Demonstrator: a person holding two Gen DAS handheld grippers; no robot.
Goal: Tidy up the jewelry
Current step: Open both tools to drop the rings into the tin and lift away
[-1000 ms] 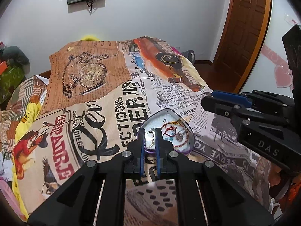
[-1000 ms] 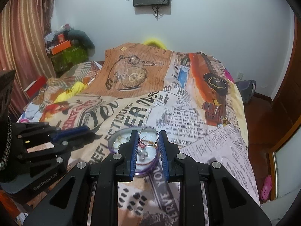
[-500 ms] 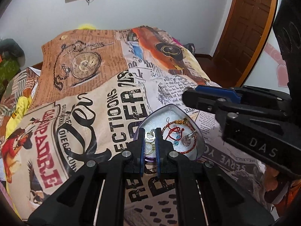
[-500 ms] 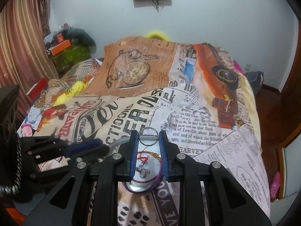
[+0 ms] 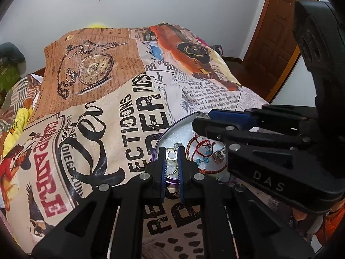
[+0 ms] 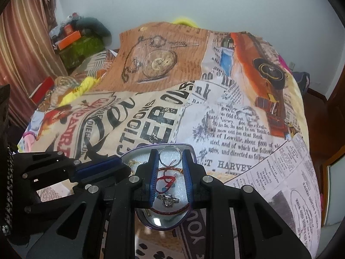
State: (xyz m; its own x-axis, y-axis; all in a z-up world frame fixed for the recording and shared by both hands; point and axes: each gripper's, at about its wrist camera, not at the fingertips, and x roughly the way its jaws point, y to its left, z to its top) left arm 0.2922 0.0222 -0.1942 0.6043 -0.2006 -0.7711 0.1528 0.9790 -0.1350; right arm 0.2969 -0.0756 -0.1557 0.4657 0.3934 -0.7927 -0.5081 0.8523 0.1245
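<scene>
Two tools, right tool [image 6: 170,158] pinching ring [image 6: 171,156]

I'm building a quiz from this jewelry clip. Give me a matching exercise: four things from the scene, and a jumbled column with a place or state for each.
Things
1. silver ring
2. red cord bracelet
3. right gripper
4. heart-shaped tin

Places or states
A. lying on the white foam inside the tin
B. resting on the printed bedspread
C. pinched between two blue pads
D. hanging over the tin, shut on a ring

Pairs: 1-C, 2-A, 3-D, 4-B
</scene>
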